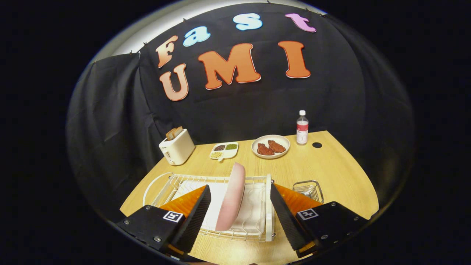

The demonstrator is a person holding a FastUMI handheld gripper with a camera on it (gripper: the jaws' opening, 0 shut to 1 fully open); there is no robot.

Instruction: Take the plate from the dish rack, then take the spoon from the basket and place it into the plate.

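Note:
A pink plate (232,198) stands on its edge in the white wire dish rack (167,186) on the wooden table. My gripper (239,215) is open, its two black-padded fingers on either side of the plate's lower part, with gaps on both sides and no contact. A small wire basket (308,189) sits just right of the rack, partly hidden behind the right finger (285,217); I cannot make out a spoon in it.
Beyond the rack, a white toaster (177,146) with bread stands at the far left. A divided dish (224,150) of spices, a plate of meat (271,146) and a water bottle (302,127) line the back of the table (342,173). A black cap (317,145) lies near the bottle.

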